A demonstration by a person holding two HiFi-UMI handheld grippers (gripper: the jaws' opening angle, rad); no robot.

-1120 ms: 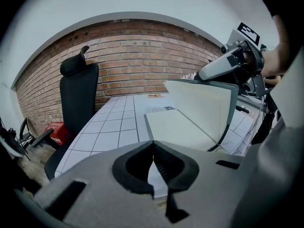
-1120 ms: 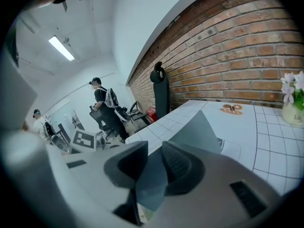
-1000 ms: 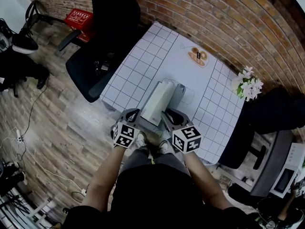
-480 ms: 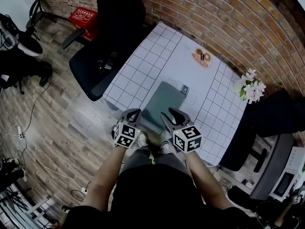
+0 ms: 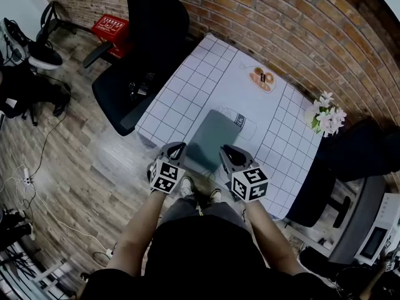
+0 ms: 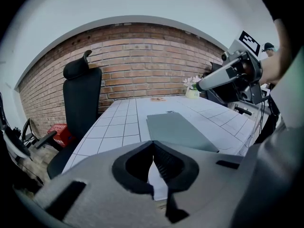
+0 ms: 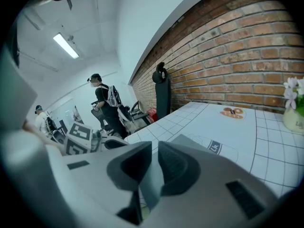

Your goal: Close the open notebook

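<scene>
The notebook (image 5: 215,137) lies closed on the white gridded table (image 5: 187,86), its grey-green cover up and flat. It also shows in the left gripper view as a flat notebook (image 6: 178,128), and its near corner, the notebook (image 7: 184,140), in the right gripper view. My left gripper (image 5: 177,147) hovers at the notebook's near left corner; the left gripper (image 6: 153,146) has its jaws together with nothing between them. My right gripper (image 5: 228,152) is at the near right corner; the right gripper (image 7: 155,151) shows a narrow gap, its jaws closing on nothing.
A black office chair (image 5: 134,74) stands left of the table, with a red crate (image 5: 111,24) behind it. A vase of white flowers (image 5: 325,114) sits at the table's right edge. A doughnut picture (image 5: 262,78) marks the far end. A person (image 7: 102,103) stands beyond the table.
A second ago the notebook's cover stood raised with white pages showing; it has dropped flat and the notebook is closed. My right gripper drew back slightly toward me.
</scene>
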